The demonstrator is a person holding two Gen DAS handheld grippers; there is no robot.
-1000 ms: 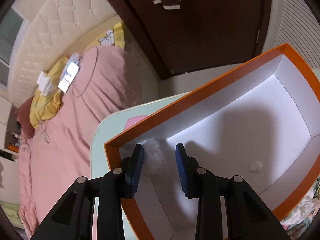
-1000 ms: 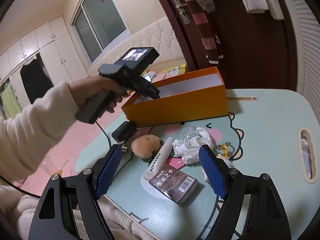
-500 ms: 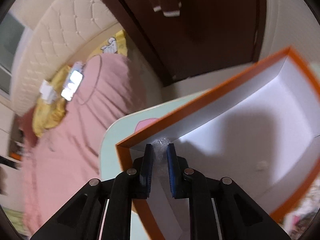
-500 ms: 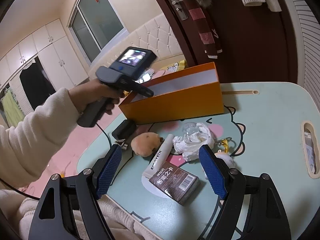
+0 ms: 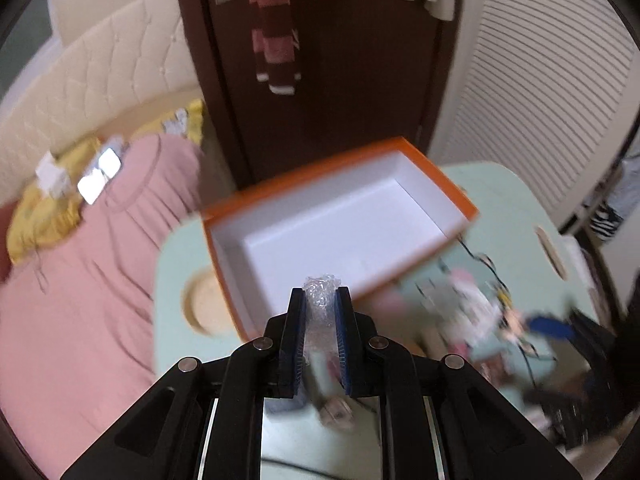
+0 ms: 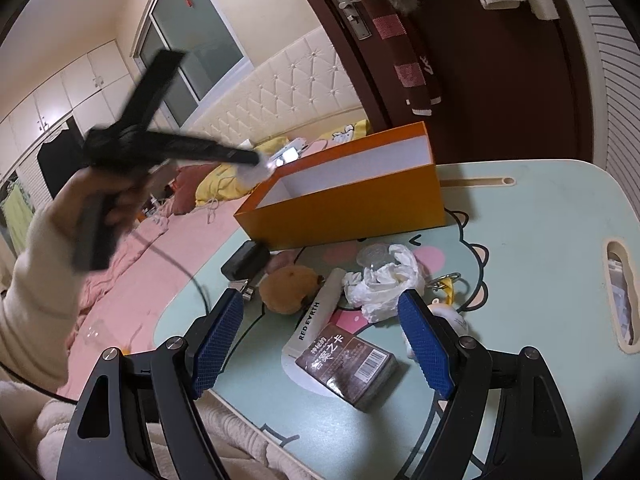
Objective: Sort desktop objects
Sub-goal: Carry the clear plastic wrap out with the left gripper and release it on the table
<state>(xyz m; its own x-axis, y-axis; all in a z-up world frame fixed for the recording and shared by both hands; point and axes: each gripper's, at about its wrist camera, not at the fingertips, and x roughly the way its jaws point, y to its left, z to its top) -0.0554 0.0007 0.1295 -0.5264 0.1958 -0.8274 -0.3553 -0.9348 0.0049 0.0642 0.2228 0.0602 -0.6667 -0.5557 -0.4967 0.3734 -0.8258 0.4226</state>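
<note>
We hold the left gripper [image 5: 320,300] raised and tilted downward over the near edge of the orange box [image 5: 452,184], its blue pads clamped together on a crumpled wad of clear plastic wrap [image 5: 320,292]. The wad sticks up just past the fingertips, lumpy, with no clear long axis we can tell. In the right wrist view our left hand [image 6: 108,196] grips the blurred black handle beside the box, cream sleeve [image 6: 36,292] trailing toward the camera. The box sits open on the mint table [image 6: 540,240], its long side running left to right across the view. Our right gripper [image 6: 322,336] hovers with its jaws wide apart and nothing between them, above a white tube [image 6: 316,316], a brown packet [image 6: 348,364] and a crumpled tissue [image 6: 384,280].
</note>
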